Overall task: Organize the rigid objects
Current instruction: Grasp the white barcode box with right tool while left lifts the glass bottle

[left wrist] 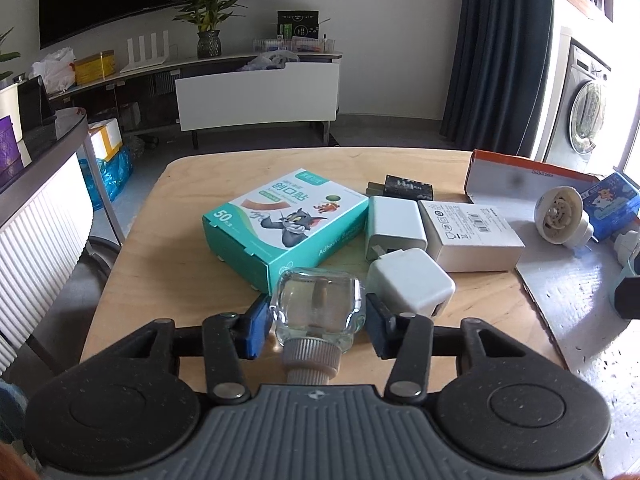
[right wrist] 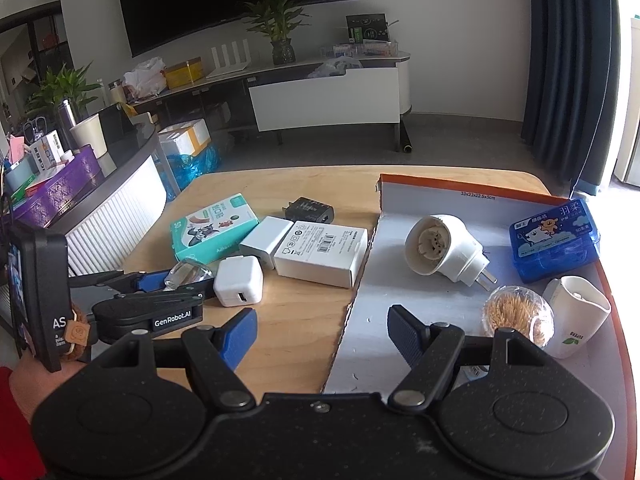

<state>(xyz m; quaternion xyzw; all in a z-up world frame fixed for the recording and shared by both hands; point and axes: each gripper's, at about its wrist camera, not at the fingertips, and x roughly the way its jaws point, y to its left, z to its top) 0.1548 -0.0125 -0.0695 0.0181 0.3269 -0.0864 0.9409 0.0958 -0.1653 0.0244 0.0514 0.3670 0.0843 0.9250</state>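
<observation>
The left gripper (left wrist: 318, 316) fills the lower part of its own view: a ribbed grey plate at bottom centre, flanked by two round speckled black housings, with black link arms pinned by silver rivets and blue ribbed pads (left wrist: 253, 330). The right gripper (right wrist: 322, 332) is built alike, in black. At the left edge of the right view, white "GenRobot.AI" lettering marks the left gripper's side, and a red sleeve (right wrist: 16, 424) shows at lower left.
</observation>
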